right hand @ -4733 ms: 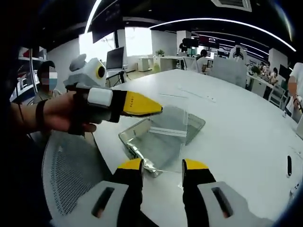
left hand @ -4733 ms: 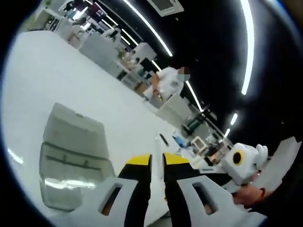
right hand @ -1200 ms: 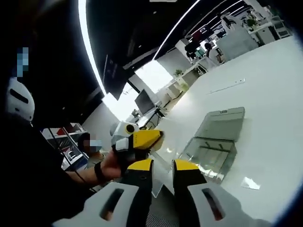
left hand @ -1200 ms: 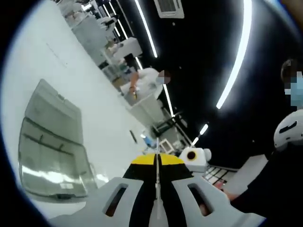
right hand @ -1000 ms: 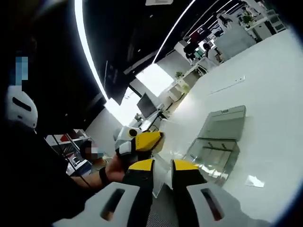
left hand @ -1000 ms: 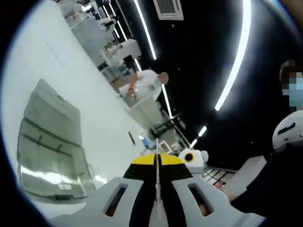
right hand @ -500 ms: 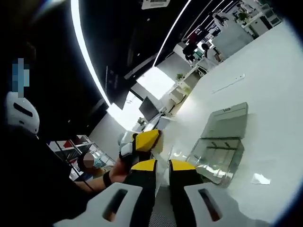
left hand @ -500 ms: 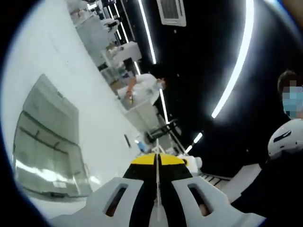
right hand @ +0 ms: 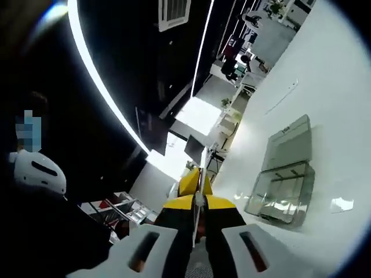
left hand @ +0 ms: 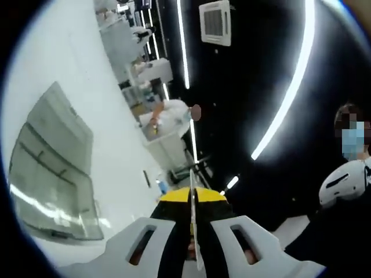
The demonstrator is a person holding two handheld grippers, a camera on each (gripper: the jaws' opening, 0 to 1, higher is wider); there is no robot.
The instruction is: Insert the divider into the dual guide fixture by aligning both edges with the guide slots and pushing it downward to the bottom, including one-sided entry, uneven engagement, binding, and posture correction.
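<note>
Two yellow-tipped grippers pinch the thin clear plastic divider edge-on: the left gripper has its jaws closed on it, and the right gripper clamps it too, held up away from the white table. On that table lies the clear rectangular guide fixture, well apart from the divider.

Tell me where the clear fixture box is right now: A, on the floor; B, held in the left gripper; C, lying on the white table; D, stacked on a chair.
C: the clear fixture box rests on the white table, apart from both grippers, while the thin clear divider is pinched edge-on in the left gripper.
</note>
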